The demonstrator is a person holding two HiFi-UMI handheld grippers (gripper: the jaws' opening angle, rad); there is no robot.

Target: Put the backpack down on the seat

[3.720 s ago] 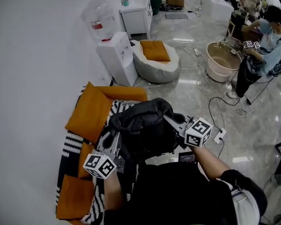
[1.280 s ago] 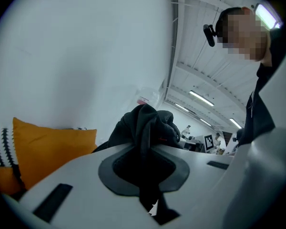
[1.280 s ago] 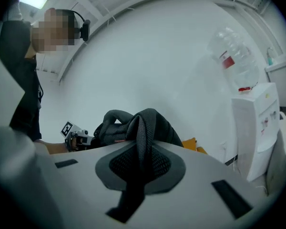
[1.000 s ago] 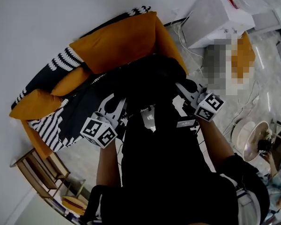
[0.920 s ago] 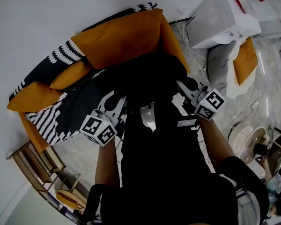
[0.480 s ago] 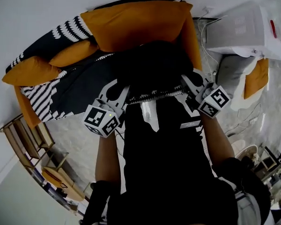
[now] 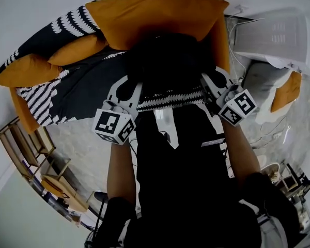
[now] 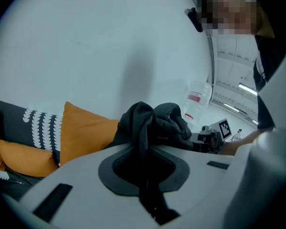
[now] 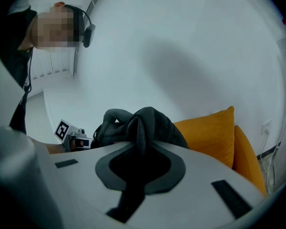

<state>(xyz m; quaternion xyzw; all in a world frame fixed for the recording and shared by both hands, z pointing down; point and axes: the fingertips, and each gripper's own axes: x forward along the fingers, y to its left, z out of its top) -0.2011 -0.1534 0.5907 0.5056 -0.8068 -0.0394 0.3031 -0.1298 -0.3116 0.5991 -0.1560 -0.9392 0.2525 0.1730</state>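
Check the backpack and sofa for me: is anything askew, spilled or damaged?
Nothing looks spilled or damaged. The backpack is crumpled, its black fabric pinched in the left tongs and the right tongs, in front of the orange back cushion. I cannot tell whether it rests on the seat.

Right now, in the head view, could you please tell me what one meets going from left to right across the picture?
Small orange cushion → left gripper → backpack → right gripper → white water dispenser.
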